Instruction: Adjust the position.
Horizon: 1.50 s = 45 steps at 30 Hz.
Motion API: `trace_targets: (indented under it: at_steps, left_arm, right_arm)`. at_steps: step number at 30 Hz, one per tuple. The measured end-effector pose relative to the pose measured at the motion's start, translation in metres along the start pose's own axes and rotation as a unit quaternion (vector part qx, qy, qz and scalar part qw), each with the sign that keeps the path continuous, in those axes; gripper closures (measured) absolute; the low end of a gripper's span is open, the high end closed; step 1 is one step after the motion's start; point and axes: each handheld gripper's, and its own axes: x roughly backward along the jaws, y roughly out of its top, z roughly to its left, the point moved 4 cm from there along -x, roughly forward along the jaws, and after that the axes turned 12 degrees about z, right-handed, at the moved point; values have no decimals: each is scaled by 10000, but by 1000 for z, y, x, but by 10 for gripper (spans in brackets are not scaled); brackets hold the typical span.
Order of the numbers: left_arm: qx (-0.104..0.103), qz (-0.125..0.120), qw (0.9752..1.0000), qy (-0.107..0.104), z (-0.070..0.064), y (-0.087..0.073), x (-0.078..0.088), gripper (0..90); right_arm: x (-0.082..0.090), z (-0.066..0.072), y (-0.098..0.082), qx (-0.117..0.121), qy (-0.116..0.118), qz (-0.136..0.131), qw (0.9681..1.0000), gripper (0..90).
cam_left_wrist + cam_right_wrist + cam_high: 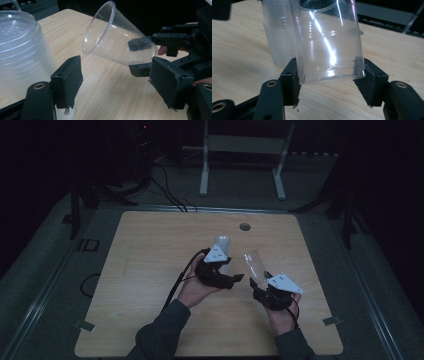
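A single clear plastic cup [254, 264] [329, 45] is tilted, mouth up and away from me, with my right gripper [261, 283] [329, 76] shut on its base. The two pads [368, 82] press on opposite sides of the base rim. A stack of clear cups [222, 244] [20, 50] [277, 37] stands upright on the wooden table [150, 270]. My left gripper [235, 279] [116, 75] is beside that stack, open, with only the tabletop between its pads [68, 80]; the stack rises to the left of its left finger. In the left gripper view, the right gripper [143, 52] holds the cup [112, 37] mouth toward the stack.
A round cable hole [244, 226] sits near the table's far edge. A white metal stand [242, 150] and dark cables [165, 190] lie on the floor beyond the table. The room is dim. The person's sleeves [160, 335] come in at the bottom.
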Motion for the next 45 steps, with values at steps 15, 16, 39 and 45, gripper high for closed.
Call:
trace_targets:
  at_steps: [15,16,39,45]
  left_arm:
    - [79,29,9998,-206,-4,1,-8,262]
    - [79,33,9997,-212,-5,1,-8,262]
    - [303,-85,9980,-548,-8,6,-14,245]
    - [385,-138,9971,-637,-7,7,-14,236]
  right_arm:
    - [7,4,2,-18,-65,-442,9990,417]
    - [7,4,3,-15,-71,-458,9989,417]
    - [17,8,8,9,-113,-833,9965,416]
    - [19,9,8,8,-109,-916,9957,416]
